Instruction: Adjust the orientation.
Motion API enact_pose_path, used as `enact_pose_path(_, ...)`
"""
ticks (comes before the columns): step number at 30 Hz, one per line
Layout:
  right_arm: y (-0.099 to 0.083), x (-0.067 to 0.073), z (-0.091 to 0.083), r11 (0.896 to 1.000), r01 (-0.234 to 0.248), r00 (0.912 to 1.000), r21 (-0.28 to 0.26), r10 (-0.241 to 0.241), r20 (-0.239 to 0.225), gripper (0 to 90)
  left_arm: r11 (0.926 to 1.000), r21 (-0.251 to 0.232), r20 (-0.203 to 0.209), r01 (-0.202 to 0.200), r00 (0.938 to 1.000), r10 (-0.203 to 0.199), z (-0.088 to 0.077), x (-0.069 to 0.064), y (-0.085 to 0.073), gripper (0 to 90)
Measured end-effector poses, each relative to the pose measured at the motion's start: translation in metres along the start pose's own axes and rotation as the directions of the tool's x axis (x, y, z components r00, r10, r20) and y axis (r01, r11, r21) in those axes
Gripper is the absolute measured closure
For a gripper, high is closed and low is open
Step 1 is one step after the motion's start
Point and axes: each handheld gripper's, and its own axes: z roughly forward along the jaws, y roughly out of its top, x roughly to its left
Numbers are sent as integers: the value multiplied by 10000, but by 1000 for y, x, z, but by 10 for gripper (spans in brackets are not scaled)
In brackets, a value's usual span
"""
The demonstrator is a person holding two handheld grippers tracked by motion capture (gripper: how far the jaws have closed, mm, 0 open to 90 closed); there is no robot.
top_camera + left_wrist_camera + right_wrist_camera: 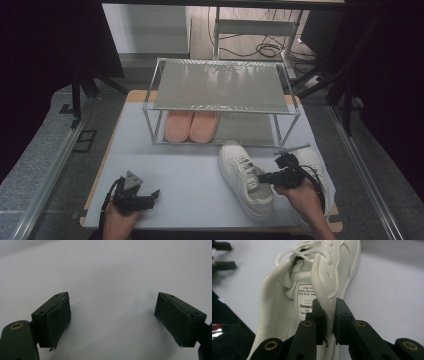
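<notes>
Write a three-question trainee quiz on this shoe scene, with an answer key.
1. True or false: the right gripper is shut on the collar of a white sneaker.
2. Multiple choice: the pink slippers sit A) on the rack's top shelf, B) on the rack's bottom shelf, C) on the table beside the rack.
3. Fill in: the left gripper is ____ and holds nothing.

Key: 1 true; 2 B; 3 open.

Grey floor, tangled cables beyond
</notes>
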Motion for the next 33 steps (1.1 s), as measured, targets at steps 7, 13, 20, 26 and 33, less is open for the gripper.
enact_pose_path(7,0,-6,-4,9987,-482,9957,-151,468,-805,817,10000,12,4,-2,10000,2,0,0,0,136)
enact_pose_path(13,2,-9,-8,9970,-647,9843,-421,568,-1669,820,10000,13,4,-4,10000,4,0,0,0,136)
enact_pose_path(20,8,-8,-18,9927,-946,9648,-746,729,-2527,820,10000,13,5,4,10000,-4,0,0,0,136)
enact_pose_path(26,17,-3,-28,9910,-901,9562,-992,582,-2870,819,10000,4,1,9,10000,-9,0,0,0,136)
enact_pose_path(33,28,3,-36,9892,-853,9432,-1189,417,-3296,819,10000,-24,-6,4,10000,-4,0,0,0,136)
